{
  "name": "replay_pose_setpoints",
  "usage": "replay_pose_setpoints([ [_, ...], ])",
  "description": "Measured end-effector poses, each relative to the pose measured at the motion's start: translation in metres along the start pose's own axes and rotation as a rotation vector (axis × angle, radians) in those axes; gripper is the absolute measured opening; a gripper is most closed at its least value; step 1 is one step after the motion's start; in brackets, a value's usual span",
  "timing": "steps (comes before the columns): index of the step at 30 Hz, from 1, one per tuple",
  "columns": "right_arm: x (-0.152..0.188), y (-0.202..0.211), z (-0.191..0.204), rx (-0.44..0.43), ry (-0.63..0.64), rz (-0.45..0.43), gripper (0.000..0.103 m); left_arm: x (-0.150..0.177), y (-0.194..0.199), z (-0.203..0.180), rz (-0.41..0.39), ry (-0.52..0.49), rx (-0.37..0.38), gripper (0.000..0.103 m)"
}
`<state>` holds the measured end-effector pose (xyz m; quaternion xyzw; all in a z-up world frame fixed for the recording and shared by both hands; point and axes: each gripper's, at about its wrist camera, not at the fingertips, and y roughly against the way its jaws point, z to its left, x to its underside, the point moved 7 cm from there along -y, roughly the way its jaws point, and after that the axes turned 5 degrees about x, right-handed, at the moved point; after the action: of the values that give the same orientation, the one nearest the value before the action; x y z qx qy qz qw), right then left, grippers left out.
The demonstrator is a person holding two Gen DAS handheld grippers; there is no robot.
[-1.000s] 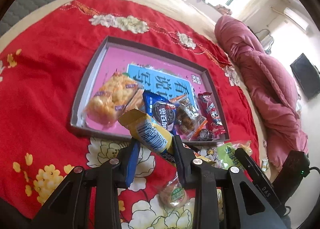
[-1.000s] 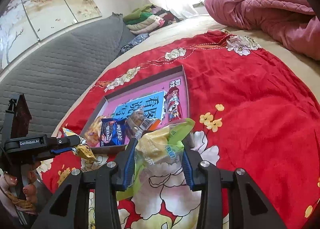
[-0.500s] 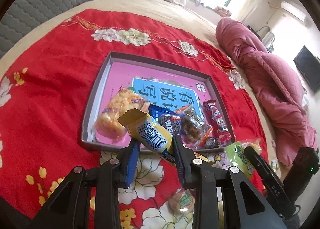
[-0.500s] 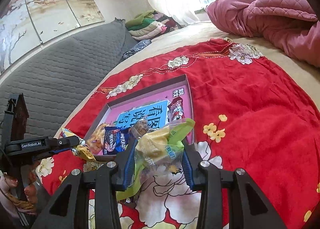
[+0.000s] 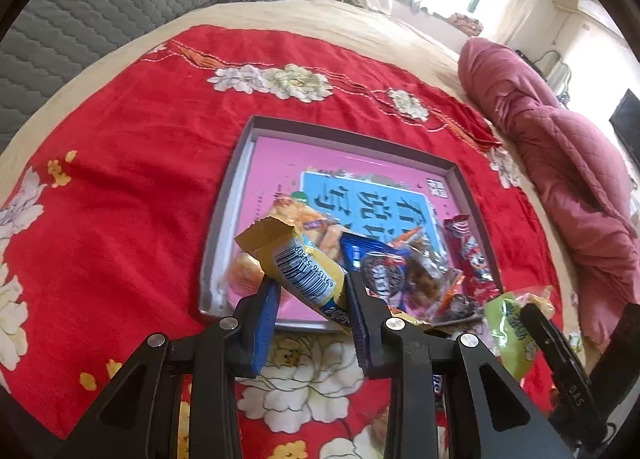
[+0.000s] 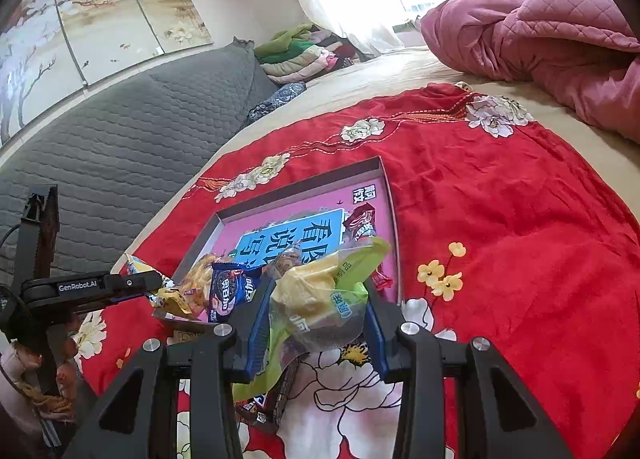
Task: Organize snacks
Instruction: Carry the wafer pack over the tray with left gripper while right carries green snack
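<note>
A shallow grey tray [image 5: 230, 195] with a pink and blue printed floor lies on the red floral bedspread; it also shows in the right wrist view [image 6: 304, 187]. Several snacks lie along its near side: an orange puffed-snack bag [image 5: 308, 219], a blue cookie pack [image 5: 380, 271], a red pack [image 5: 468, 251]. My left gripper [image 5: 312, 295] is shut on a yellow barcoded snack pack [image 5: 304, 267], held above the tray's near edge. My right gripper [image 6: 316, 299] is shut on a green-and-clear snack bag [image 6: 320, 291], just short of the tray's near right corner.
A dark wrapped snack [image 6: 280, 391] lies on the bedspread under my right gripper. A pink quilt [image 5: 560, 163] is heaped at the right. A grey padded headboard [image 6: 120, 131] and folded clothes [image 6: 304, 55] stand beyond the bedspread.
Both grippers have risen and drawn a little away from the tray, each keeping its snack. The tray looks smaller and farther in the left wrist view.
</note>
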<state>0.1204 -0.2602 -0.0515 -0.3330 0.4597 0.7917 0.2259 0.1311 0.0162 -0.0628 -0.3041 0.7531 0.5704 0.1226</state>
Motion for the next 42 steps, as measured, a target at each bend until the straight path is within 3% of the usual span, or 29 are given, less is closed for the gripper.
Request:
replay_pose_setpoints([
  [14, -0.011, -0.008, 0.005, 0.014, 0.015, -0.032, 0.041, -0.001, -0.016, 0.006, 0.043, -0.032, -0.066, 0.034],
  [42, -0.023, -0.049, 0.004, 0.042, -0.009, -0.018, 0.041, -0.003, -0.04, 0.0, 0.083, -0.035, -0.09, 0.034],
])
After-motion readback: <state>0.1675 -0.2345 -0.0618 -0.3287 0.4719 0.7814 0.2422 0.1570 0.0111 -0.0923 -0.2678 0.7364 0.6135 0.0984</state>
